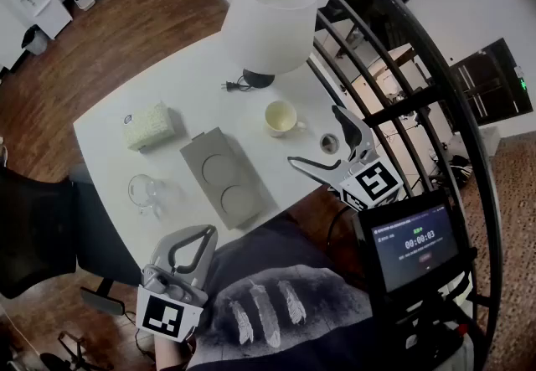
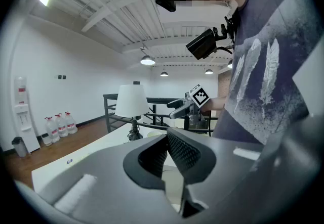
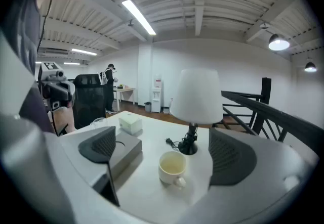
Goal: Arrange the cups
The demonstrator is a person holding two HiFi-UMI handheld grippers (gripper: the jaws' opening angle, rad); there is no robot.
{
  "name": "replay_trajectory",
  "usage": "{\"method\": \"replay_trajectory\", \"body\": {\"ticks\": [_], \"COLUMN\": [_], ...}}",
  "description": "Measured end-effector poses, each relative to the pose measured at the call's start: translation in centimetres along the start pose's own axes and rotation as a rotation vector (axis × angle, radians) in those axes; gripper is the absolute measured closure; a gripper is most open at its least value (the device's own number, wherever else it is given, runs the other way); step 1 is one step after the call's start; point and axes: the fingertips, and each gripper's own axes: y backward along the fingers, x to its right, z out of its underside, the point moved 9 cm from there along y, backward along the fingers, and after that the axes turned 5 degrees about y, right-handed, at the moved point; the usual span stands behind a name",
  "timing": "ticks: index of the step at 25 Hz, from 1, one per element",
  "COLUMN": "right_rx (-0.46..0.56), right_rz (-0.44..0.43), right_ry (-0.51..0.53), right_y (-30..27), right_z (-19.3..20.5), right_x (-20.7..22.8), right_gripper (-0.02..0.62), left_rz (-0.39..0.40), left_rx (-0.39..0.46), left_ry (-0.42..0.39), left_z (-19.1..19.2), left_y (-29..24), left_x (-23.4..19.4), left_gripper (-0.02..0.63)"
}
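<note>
Across most of the head view spreads a white table [image 1: 113, 162], and at its far side stands a lamp [image 1: 270, 18] with a broad white shade, its dark cord and plug lying beside the base. Near the table's middle lies a grey tray [image 1: 224, 177] with two round recesses, both bare. At the table's right edge the right gripper [image 1: 314, 136] is held with its jaws spread wide, nothing pressed between them. Its own view shows the cream cup [image 3: 172, 166] standing upright on the table ahead of the gap, clear of both pads, handle turned toward the camera. Off the table's near edge, over the person's lap, the left gripper [image 1: 206, 233] points toward the tray with its jaws closed together on nothing. Left of the tray's far end rests a pale green sponge-like block [image 1: 149, 126]. That cream cup sits between the lamp's base and the tray, apart from both. A clear glass cup [image 1: 146, 191] stands just left of the tray, near the table's front edge.
</note>
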Motion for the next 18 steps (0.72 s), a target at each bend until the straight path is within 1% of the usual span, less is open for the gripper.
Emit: {"method": "replay_trajectory", "body": {"ticks": [2, 5, 6, 8, 13, 18], "right_rx": [-0.058, -0.140, -0.161, -0.193, -0.192, -0.224], "right_rz": [0.008, 0.016, 0.011, -0.013, -0.099, -0.173], "right_ry": [0.024, 0.019, 0.015, 0.007, -0.029, 0.004], "right_y": [-0.4, -1.9, -2.8, -4.8, -9.2, -12.7], "right_z": [2.5, 6.5, 7.7, 9.8, 13.1, 14.7], "right_x": [1.7, 3.9, 4.5, 5.1, 5.2, 4.7], "right_gripper": [0.026, 0.026, -0.002, -0.002, -0.002, -0.002], "left_rz": [-0.005, -0.017, -0.027, -0.052, -0.105, -0.150], "left_rx": [-0.002, -0.018, -0.027, -0.042, -0.077, -0.112], "left_ry": [0.002, -0.018, -0.023, -0.022, -0.003, 0.001], "left_z": [-0.5, -1.2, -1.3, -1.4, -1.5, -1.5], "left_y": [-0.9, -2.0, -2.3, -2.6, -3.3, -3.9], "left_x": [0.6, 1.2, 1.2, 1.2, 1.5, 1.7], "left_gripper": [0.591, 0.591, 0.591, 0.591, 0.591, 0.591]}}
